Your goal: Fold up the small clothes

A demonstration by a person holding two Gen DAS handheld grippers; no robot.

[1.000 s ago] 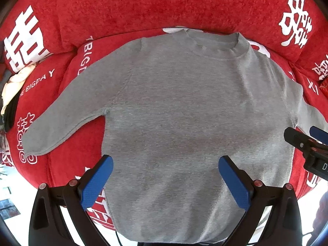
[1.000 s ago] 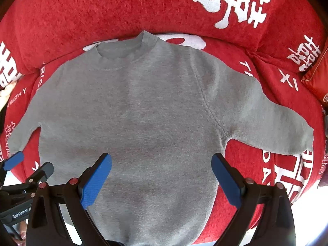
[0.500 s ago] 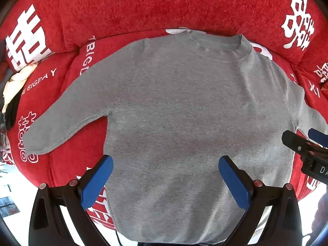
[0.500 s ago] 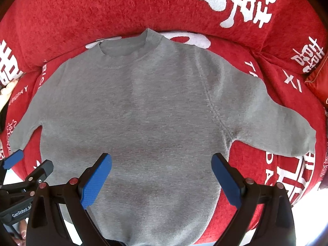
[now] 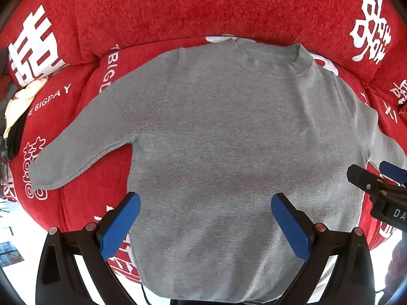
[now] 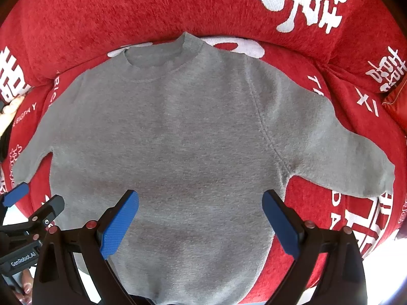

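A small grey sweater (image 5: 229, 152) lies flat, front up, on a red cushioned seat, collar (image 5: 272, 61) toward the backrest and both sleeves spread out. In the left wrist view its left sleeve (image 5: 84, 147) reaches toward the seat edge. My left gripper (image 5: 204, 212) hovers open above the lower body of the sweater, blue pads wide apart, nothing between them. In the right wrist view the same sweater (image 6: 178, 147) fills the middle, its right sleeve (image 6: 343, 157) stretched out. My right gripper (image 6: 199, 211) is open over the hem area, holding nothing.
The red seat (image 5: 63, 203) and backrest (image 5: 178, 12) carry white printed characters. A cream and black cloth bundle (image 5: 17, 111) sits at the far left. The seat's front edge drops to a bright floor (image 5: 15, 228). The other gripper shows at the frame edge (image 5: 376, 185), (image 6: 30, 216).
Both cameras have drawn back slightly toward me, so the sweater sits a little lower in each view. The sweater itself has not moved and both grippers stay open.
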